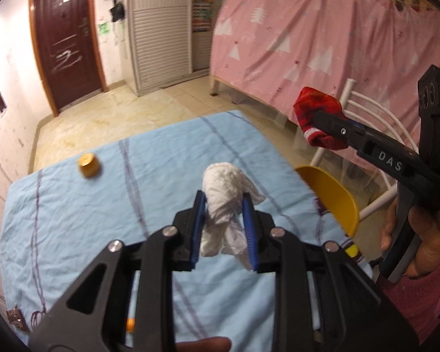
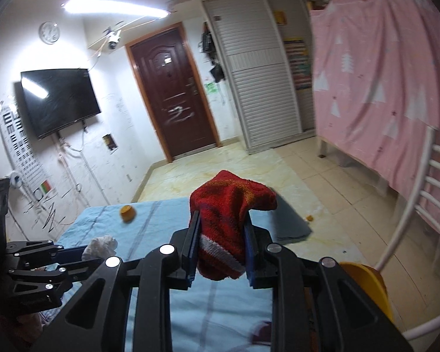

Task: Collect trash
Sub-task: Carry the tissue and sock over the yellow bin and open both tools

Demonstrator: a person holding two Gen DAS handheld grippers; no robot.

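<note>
My left gripper [image 1: 223,198] is shut on a crumpled white tissue [image 1: 224,193] and holds it above the light blue cloth [image 1: 102,220] on the table. The tissue also shows in the right wrist view [image 2: 101,245], at the left. My right gripper [image 2: 221,220] is shut on a red knitted sock with a white stripe [image 2: 228,214], held up in the air. In the left wrist view the sock [image 1: 316,117] hangs at the right, beyond the table's edge. A small orange cap-like piece [image 1: 88,164] lies on the cloth at the far left; it also shows in the right wrist view [image 2: 127,212].
A yellow chair seat [image 1: 334,199] with a white metal back [image 2: 419,199] stands right of the table. A pink curtain [image 1: 322,29] hangs behind it. A grey mat [image 2: 290,223] lies on the tiled floor. A dark door [image 2: 173,94] and a wall TV [image 2: 58,99] are farther off.
</note>
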